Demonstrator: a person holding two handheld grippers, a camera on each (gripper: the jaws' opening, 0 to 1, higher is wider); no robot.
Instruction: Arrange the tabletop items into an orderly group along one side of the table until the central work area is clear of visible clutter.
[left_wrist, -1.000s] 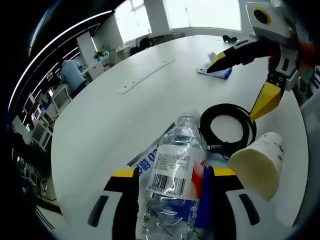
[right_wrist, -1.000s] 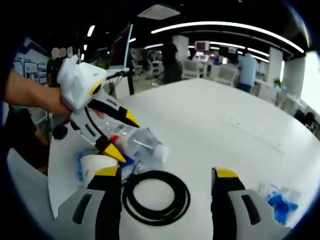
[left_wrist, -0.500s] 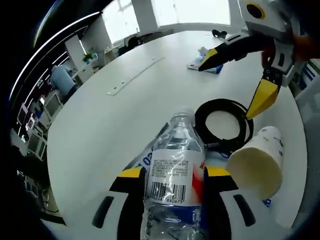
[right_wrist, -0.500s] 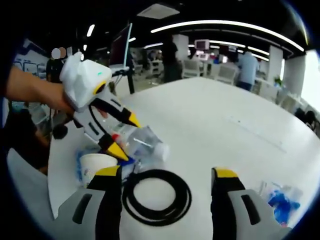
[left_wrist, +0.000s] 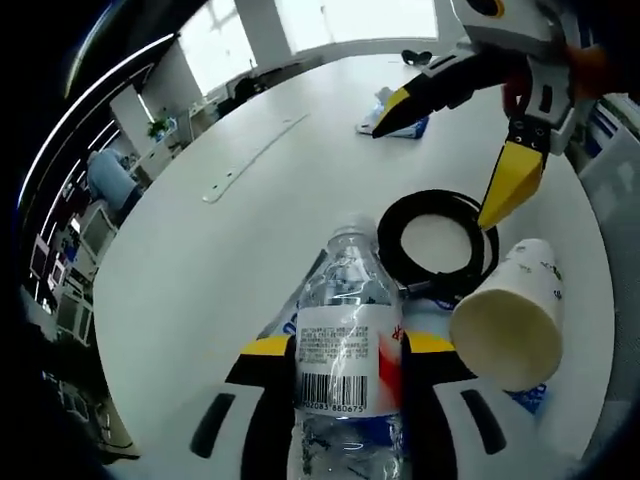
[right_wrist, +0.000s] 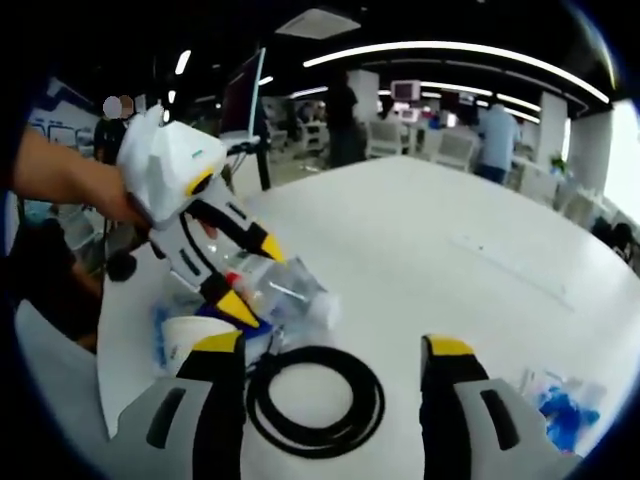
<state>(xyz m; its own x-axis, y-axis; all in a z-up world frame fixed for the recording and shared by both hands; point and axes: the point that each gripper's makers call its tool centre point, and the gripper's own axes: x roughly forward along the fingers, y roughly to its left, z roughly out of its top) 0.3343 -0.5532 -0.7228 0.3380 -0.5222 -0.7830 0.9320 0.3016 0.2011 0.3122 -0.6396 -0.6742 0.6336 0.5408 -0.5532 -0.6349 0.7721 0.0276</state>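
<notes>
My left tool (left_wrist: 345, 350) gripped the water bottle (left_wrist: 347, 340) for regrouping; my right tool (right_wrist: 330, 355) hung spread and empty over the black cable coil (right_wrist: 315, 400) beside the paper cup (left_wrist: 510, 325).

White surface (left_wrist: 200, 270) carries a black cable coil (left_wrist: 437, 243), a paper cup (left_wrist: 508, 323) on its side, and a blue packet (left_wrist: 396, 115).

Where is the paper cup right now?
In the left gripper view the paper cup lies on its side at lower right, beside the black cable coil and right of the water bottle.
</notes>
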